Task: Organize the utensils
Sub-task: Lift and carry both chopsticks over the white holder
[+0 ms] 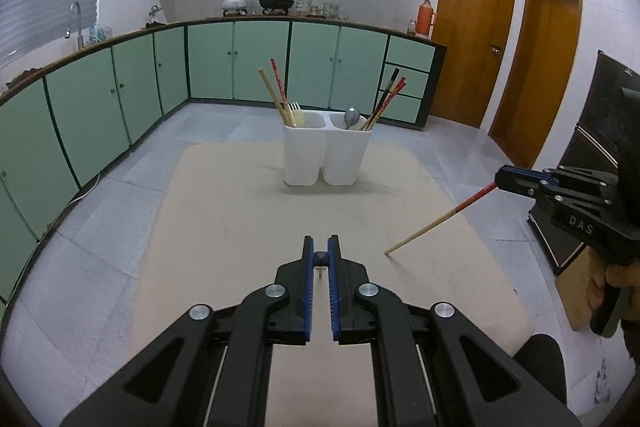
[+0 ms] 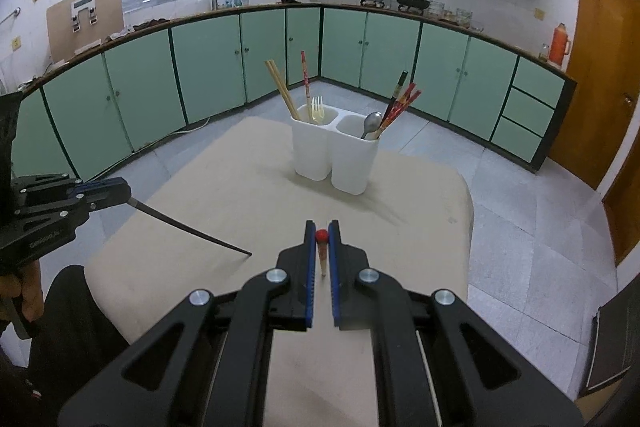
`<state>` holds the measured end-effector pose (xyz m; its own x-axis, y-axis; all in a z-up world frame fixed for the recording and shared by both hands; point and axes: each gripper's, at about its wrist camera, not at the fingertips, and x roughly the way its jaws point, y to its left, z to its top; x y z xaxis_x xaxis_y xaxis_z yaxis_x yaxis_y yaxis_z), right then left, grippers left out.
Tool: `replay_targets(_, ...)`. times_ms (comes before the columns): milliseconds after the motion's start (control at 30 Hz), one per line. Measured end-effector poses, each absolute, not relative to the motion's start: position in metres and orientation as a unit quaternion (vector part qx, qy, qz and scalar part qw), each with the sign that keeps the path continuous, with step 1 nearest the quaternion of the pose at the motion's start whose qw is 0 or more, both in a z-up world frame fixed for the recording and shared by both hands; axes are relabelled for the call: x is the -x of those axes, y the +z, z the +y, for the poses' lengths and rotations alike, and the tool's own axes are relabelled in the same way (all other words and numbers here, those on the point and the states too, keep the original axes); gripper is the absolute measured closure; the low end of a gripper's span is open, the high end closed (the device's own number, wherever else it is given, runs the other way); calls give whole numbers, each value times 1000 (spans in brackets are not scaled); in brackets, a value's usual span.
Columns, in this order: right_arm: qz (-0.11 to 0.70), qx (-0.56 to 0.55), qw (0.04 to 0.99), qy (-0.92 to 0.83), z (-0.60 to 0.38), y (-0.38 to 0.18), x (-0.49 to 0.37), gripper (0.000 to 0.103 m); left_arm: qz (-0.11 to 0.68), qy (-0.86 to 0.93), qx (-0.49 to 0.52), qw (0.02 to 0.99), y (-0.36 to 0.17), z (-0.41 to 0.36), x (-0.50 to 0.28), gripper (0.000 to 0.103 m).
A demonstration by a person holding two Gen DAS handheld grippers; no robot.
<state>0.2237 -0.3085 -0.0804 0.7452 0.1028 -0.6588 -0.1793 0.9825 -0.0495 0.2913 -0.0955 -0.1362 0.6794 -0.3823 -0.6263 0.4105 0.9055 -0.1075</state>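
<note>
Two hand-held tools hover above a beige worktop [image 1: 224, 211] in a kitchen with green cabinets. Each tool is closed on one chopstick, gripped near its thick upper end, so the thin tip hangs down toward the worktop.

The left tool [image 1: 321, 259] pinches a dark chopstick [image 2: 192, 225], seen end-on between its blue pads in its own view. From the other side it shows as a thin black stick slanting down from the tool, its tip close to the worktop; whether it touches cannot be told.

The right tool [image 2: 322, 237] clamps a red-topped chopstick [image 1: 436, 223] with a pale wooden lower half. It too slants down and away from its tool.

Straight ahead of both tools, well apart from them, stands a white two-compartment holder [image 1: 326, 155]. Its left compartment holds pale chopsticks, a red one and a plastic fork [image 2: 317, 109]. Its right compartment holds a metal spoon [image 2: 372, 125] and several dark and red chopsticks.

The chopsticks look light, stiff and smooth. Held near one end, each can probably swivel or slip in the pads, so a firm hold matters.

The worktop between the tools and the holder is bare, giving free room to move forward. The holder's openings are narrow and partly filled, and the leaning utensils could be knocked. The holder looks light and might tip if pushed at its rim.
</note>
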Motion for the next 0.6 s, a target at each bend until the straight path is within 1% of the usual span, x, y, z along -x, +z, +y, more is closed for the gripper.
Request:
replay_targets(333,359,69,927,85,-307,-74,-253,98,338,-229,-49,911,-125,-107,-307,96)
replay_targets(600,368,68,923,88,-311,-70,-269,98,349,-243,-50,903,-119,-113,-324,96)
